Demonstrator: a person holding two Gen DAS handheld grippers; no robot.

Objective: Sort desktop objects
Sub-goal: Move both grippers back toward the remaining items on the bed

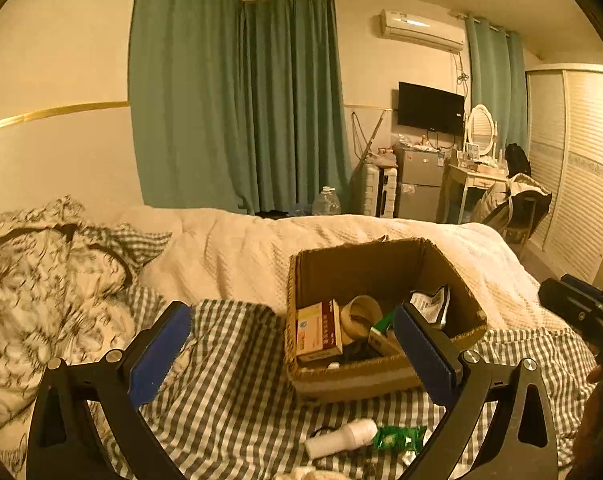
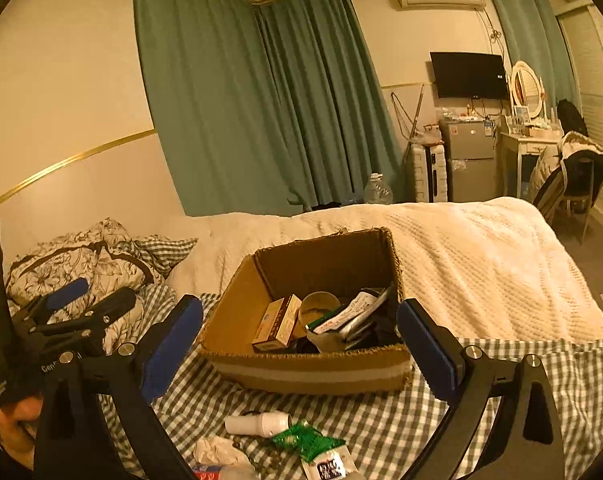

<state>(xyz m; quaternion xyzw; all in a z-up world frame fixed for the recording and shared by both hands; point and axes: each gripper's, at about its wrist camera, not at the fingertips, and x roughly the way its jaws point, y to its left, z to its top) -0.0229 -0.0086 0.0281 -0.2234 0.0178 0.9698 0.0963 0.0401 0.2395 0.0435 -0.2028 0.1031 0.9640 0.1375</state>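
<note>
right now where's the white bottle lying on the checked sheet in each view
Left wrist view: the white bottle lies at bottom centre, in front of the cardboard box, with a green packet at its right end.
Right wrist view: the white bottle lies at lower centre-left, again in front of the box, with the green packet lower right.
Shared landmark: the cardboard box.

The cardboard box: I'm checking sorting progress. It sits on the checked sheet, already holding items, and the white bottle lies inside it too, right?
Not quite. The white bottle lies outside the cardboard box, on the checked sheet in front of it, beside a green packet. The right wrist view shows it.
</note>
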